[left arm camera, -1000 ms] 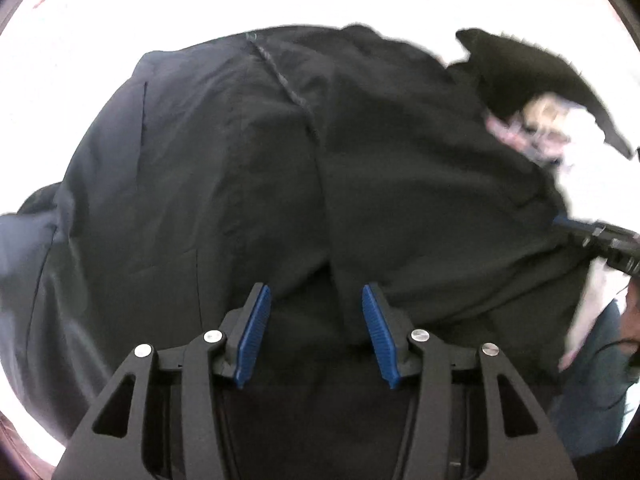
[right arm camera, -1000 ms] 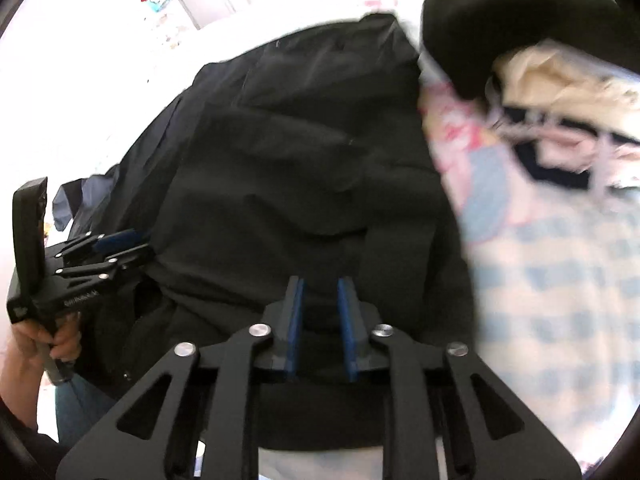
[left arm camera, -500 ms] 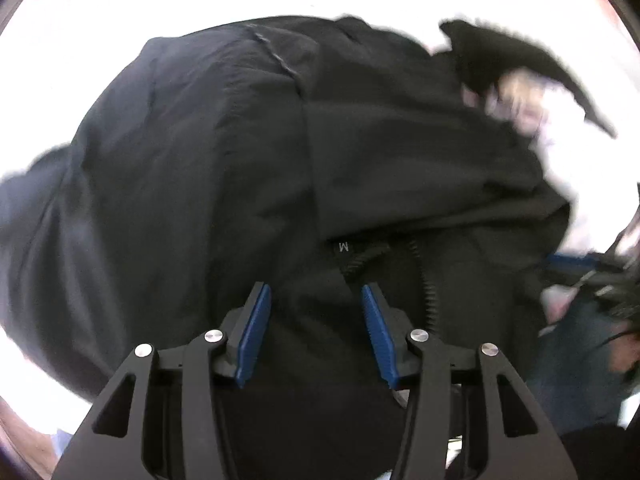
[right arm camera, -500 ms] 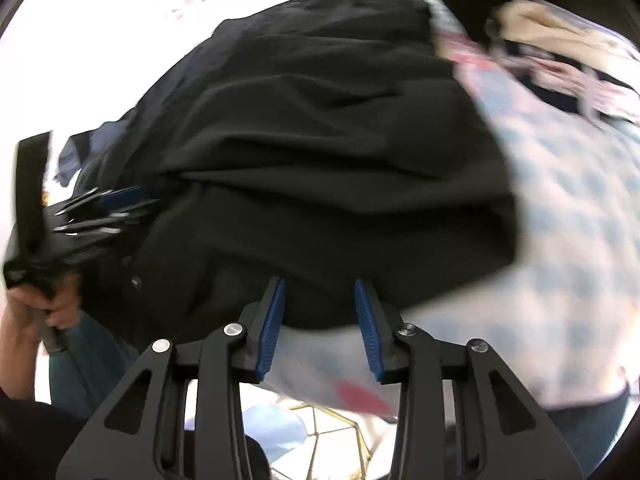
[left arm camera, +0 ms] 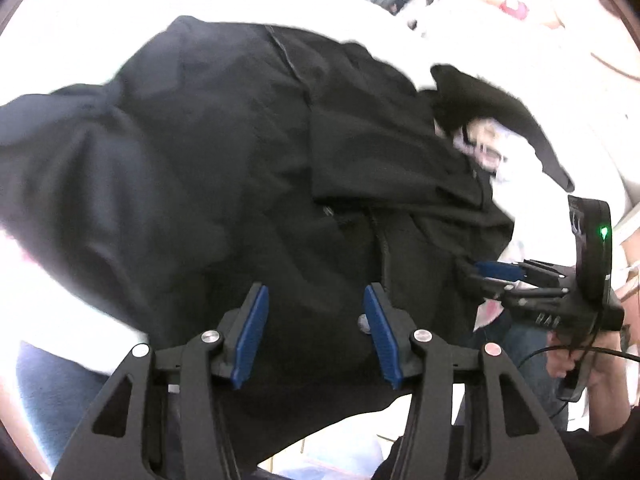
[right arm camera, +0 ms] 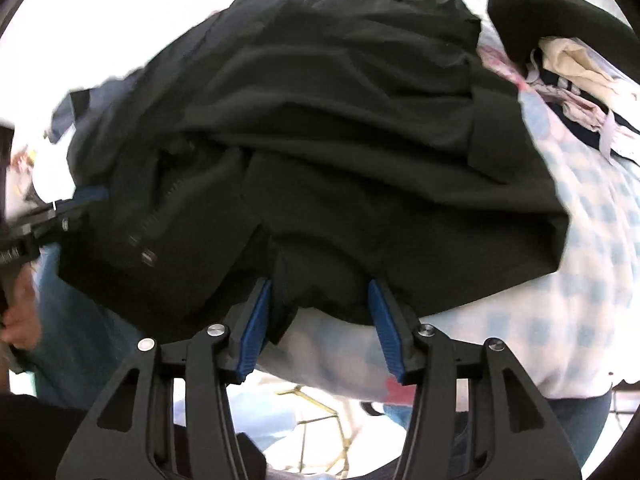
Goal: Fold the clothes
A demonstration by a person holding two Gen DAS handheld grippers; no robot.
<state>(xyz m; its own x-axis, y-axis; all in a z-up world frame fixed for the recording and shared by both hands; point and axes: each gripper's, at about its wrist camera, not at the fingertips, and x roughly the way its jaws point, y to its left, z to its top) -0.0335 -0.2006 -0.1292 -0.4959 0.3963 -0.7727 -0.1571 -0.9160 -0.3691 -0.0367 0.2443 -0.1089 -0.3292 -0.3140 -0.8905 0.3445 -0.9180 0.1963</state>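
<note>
A black zip-up garment (left arm camera: pixel 240 168) lies bunched on the bed and fills most of both views; its zipper (right arm camera: pixel 160 208) runs down the near left part. My left gripper (left arm camera: pixel 316 320) hovers over the garment's near part, jaws apart, with cloth under them but not pinched. My right gripper (right arm camera: pixel 320 320) stands at the garment's near hem (right arm camera: pixel 320 288); its jaws are opening, and the hem lies between the pads without being pressed. Each gripper shows in the other's view: the right gripper (left arm camera: pixel 480 280) at the right edge and the left gripper (right arm camera: pixel 86 200) at the left.
The blue-and-white checked bed cover (right arm camera: pixel 580 280) spreads to the right of the garment. A pile of mixed clothes (right arm camera: pixel 568 80) with a black piece (right arm camera: pixel 540 12) on top lies at the far right. A person's hand (left arm camera: pixel 580 368) and jeans (right arm camera: pixel 68 320) are close by the bed's edge.
The right jaws, nearly shut on black cloth a second ago, have widened and let it go. Both grippers have slid toward the garment's near edge, and the zipper has come into view.
</note>
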